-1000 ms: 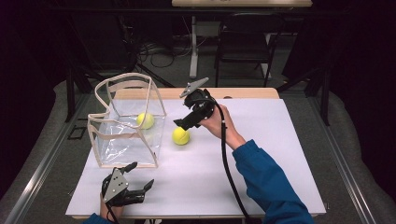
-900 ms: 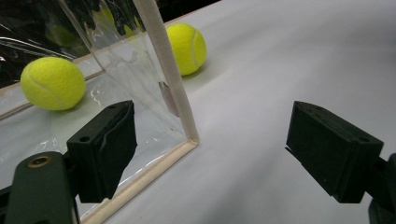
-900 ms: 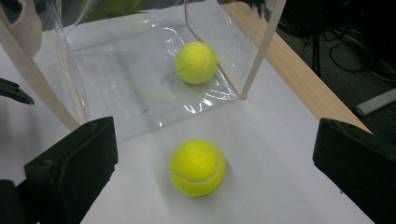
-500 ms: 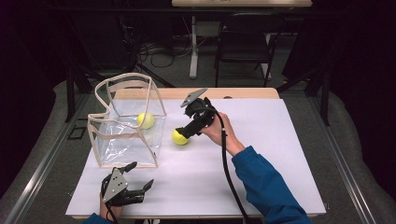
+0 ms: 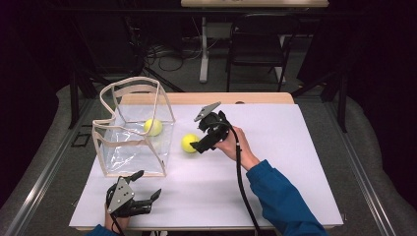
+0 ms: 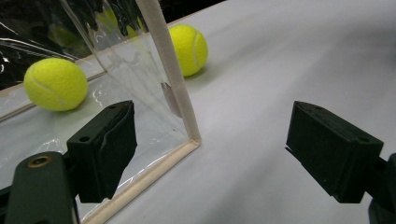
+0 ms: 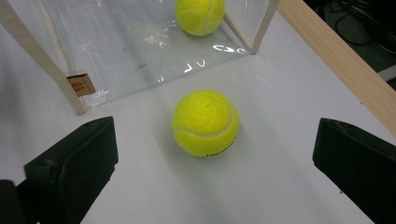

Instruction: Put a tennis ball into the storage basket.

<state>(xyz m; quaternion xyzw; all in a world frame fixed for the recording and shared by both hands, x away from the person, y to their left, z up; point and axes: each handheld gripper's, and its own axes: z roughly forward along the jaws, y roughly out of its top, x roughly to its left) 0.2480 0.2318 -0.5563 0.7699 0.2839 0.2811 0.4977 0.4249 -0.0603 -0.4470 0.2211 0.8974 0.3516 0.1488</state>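
right tongs [image 7: 210, 154] agape, straddling tennis ball [image 7: 205, 122] for pickup | left tongs [image 5: 140, 196] open, idle by clear bag [image 5: 133, 142] | surface [image 5: 295, 147]

Two tennis balls are counted: one tennis ball [image 5: 190, 143] on the open bench [image 5: 295, 162] and a second tennis ball [image 5: 153, 127] inside the bag. One clear bag [image 5: 132, 129] is seen (transparent, with tan edging). Two grippers are counted, the left gripper [image 5: 140, 197] and the right gripper [image 5: 198, 146]. One folding chair [image 5: 255, 46] is seen behind the bench.
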